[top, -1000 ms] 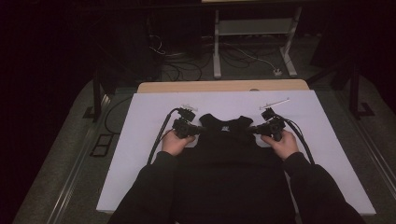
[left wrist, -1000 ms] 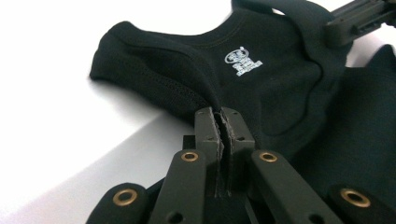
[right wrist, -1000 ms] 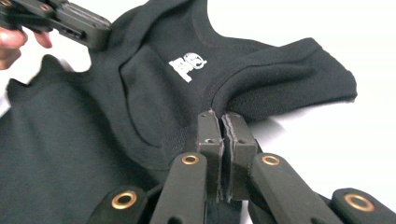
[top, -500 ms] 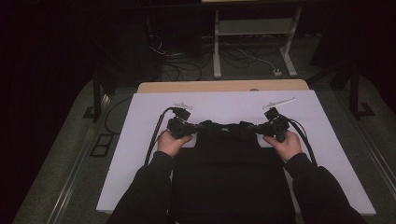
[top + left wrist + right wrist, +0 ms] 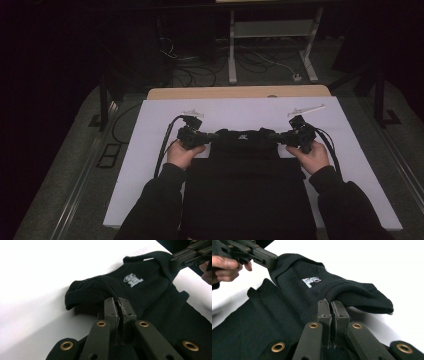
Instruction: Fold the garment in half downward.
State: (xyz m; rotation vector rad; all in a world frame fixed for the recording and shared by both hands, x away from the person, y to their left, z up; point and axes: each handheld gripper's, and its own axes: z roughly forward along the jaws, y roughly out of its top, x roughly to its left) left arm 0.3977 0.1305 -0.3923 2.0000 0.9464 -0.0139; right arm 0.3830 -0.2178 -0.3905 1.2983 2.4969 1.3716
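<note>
A black garment (image 5: 247, 195) with a small white logo (image 5: 243, 135) lies on the white-covered table (image 5: 150, 150), its near part running off the front edge. Its top edge is folded over and stretched between my two grippers. My left gripper (image 5: 202, 137) is shut on the left end of that fold; in the left gripper view the jaws (image 5: 118, 301) pinch the black cloth (image 5: 150, 290) just under the ribbed collar. My right gripper (image 5: 287, 137) is shut on the right end, and its jaws (image 5: 332, 303) clamp the cloth (image 5: 294, 290) below the collar. The logo (image 5: 310, 281) sits between them.
White table surface lies bare to the left, right and behind the garment. A wooden strip (image 5: 240, 92) borders the far edge. Beyond it stand a pale desk frame (image 5: 270, 30) and loose cables (image 5: 195, 70) on the dark floor. Black cables trail from both grippers.
Both grippers have drawn slightly apart while holding the cloth. The hump at the garment's top middle has flattened into a taut folded band.
</note>
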